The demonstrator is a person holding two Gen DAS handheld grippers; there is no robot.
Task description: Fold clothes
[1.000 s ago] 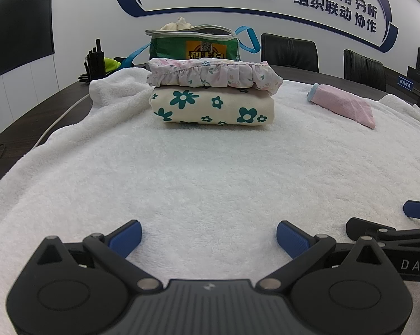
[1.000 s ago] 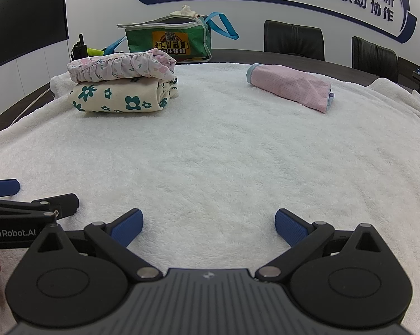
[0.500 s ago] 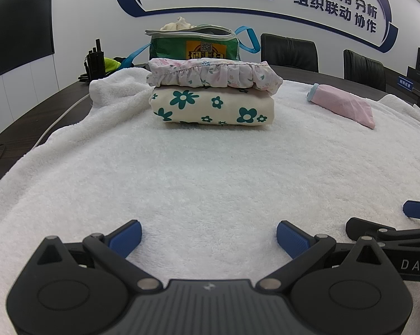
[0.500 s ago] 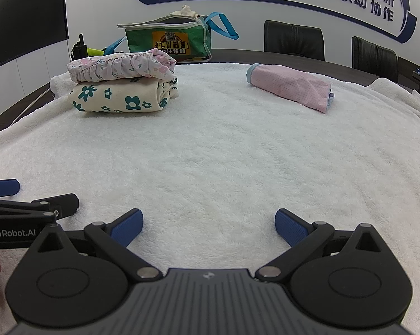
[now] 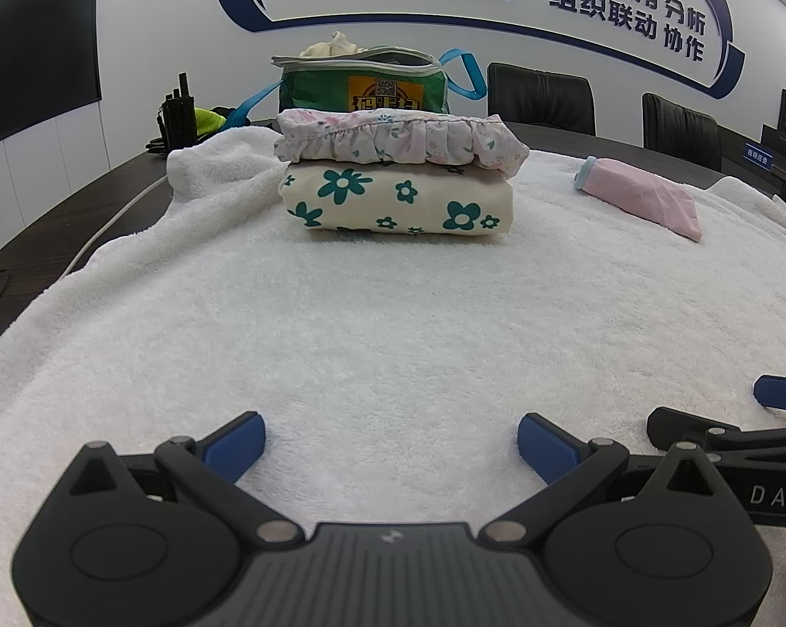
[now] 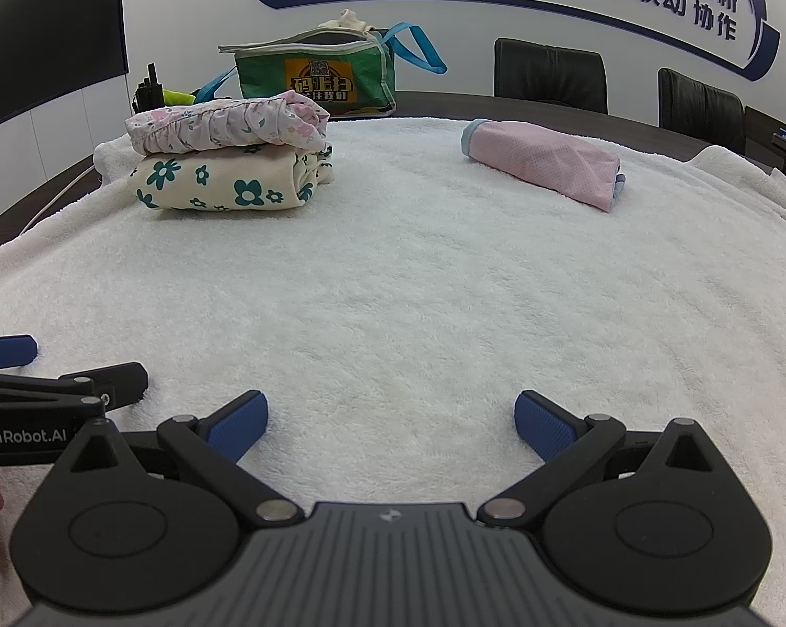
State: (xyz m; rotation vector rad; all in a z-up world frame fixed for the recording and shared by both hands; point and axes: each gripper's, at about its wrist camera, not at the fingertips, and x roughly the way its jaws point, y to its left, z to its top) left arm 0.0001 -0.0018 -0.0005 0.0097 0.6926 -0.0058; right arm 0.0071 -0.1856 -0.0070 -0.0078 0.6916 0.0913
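I'm hovering the left gripper [image 5: 390, 441] and right gripper [image 6: 390, 418] side by side, both released and empty, over the white towel [image 6: 419, 271] while the folded floral clothes [image 5: 395, 177] are sitting stacked at the surface's far left.

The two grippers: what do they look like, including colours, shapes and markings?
The left gripper and right gripper match: a dark grey ribbed body, two round black hubs, angled black linkage arms with silver pivot pins, and blue textured fingertip pads. White lettering on their sides reads "GenRobot.AI" on the left and "DAS", cut off, on the right. No cables or sleeves show.
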